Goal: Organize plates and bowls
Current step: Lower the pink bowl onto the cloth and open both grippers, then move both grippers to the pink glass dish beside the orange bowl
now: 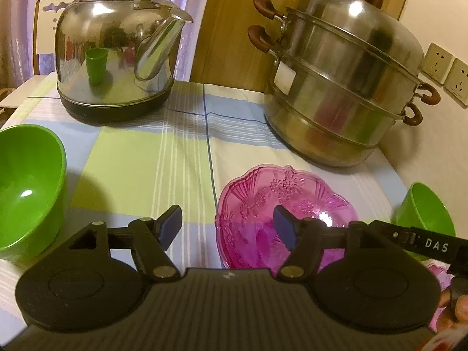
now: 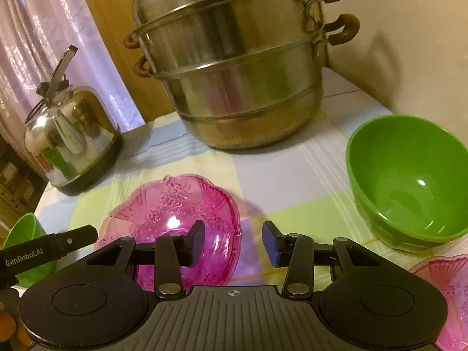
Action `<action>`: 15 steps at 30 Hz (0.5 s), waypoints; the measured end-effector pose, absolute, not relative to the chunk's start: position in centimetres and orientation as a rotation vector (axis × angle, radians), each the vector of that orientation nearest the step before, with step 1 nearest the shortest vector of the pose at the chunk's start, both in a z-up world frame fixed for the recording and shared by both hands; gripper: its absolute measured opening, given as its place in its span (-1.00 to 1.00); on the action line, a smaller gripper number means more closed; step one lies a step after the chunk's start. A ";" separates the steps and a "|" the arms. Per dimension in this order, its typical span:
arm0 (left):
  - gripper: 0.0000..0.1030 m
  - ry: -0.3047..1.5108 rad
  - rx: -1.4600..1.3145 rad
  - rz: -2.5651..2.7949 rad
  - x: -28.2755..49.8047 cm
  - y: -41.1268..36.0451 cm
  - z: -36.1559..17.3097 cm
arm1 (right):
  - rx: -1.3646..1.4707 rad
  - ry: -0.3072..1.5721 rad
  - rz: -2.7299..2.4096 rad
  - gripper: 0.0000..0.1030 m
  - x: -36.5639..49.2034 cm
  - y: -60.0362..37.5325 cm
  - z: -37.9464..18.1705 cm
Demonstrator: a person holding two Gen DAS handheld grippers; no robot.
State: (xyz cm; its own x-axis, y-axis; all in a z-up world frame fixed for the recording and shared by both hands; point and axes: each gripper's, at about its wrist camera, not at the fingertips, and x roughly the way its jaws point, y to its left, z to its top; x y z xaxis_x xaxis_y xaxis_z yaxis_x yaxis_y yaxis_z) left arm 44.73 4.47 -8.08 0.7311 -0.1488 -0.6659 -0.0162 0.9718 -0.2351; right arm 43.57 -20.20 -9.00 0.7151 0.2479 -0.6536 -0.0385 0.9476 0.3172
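A: Entry, left to right. At the left edge of the checked tablecloth (image 1: 152,158) stands a green bowl (image 1: 26,187), smooth, glossy plastic, deep and round, upright. Behind it is a domed steel kettle (image 1: 117,58), mirror-bright, on a dark base, spout toward the middle.

B: And the left gripper (image 1: 226,223)?

A: Jaws apart, nothing between the pads; bare cloth shows through the gap. Its right finger (image 1: 285,228) overlaps the near-left rim of the pink dish (image 1: 280,204) in the picture; I cannot tell whether it touches.

B: Describe that dish.

A: Translucent pink, pressed flower and fan pattern, scalloped rim, shallow. It sits near the centre, in front of the tiered steel steamer pot (image 1: 345,82), apart from it.

B: Right gripper (image 2: 234,241)?

A: Also open, narrower than the left, holding nothing. Its left finger (image 2: 197,241) overlaps the dish's right side, seen through the wrist view; its right finger is over plain cloth.

B: Further right?

A: A second green bowl (image 2: 409,181), same glossy plastic, upright, near the table's right edge. A second pink patterned dish (image 2: 444,292) is cut off at the lower right corner.

B: Room to move?

A: Open cloth between kettle and steamer, and a clear strip between the pink dish and the right bowl.
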 end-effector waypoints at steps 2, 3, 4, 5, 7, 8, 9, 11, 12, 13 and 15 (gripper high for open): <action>0.40 0.746 -0.222 -0.075 44.4 4.2 -7.7 | 0.283 0.757 0.150 -0.12 43.2 -20.3 -8.7; 0.48 0.747 -0.214 -0.075 44.3 4.1 -7.7 | 0.277 0.755 0.144 -0.12 42.9 -20.3 -8.5; 0.51 0.746 -0.207 -0.076 44.1 3.9 -7.5 | 0.271 0.752 0.137 -0.11 42.7 -20.4 -8.3; 0.53 0.745 -0.202 -0.080 43.9 3.7 -7.3 | 0.268 0.750 0.133 -0.10 42.4 -20.5 -8.2; 0.63 0.741 -0.190 -0.086 43.4 3.4 -6.8 | 0.271 0.744 0.123 -0.09 41.8 -20.8 -7.8; 0.64 0.739 -0.183 -0.089 43.2 3.2 -6.6 | 0.274 0.742 0.117 -0.07 41.5 -21.0 -7.6; 0.66 0.736 -0.174 -0.094 42.8 3.0 -6.3 | 0.278 0.737 0.108 -0.07 41.1 -21.1 -7.3; 0.69 0.730 -0.159 -0.109 42.2 2.5 -5.8 | 0.283 0.732 0.089 -0.05 40.6 -21.4 -6.9; 0.70 0.727 -0.149 -0.116 41.8 2.2 -5.5 | 0.287 0.731 0.079 -0.05 40.3 -21.6 -6.7; 0.70 0.723 -0.139 -0.124 41.5 2.0 -5.3 | 0.295 0.729 0.071 -0.05 39.9 -21.8 -6.5; 0.70 0.710 -0.118 -0.137 40.7 1.4 -4.8 | 0.312 0.727 0.060 -0.04 39.1 -22.3 -6.1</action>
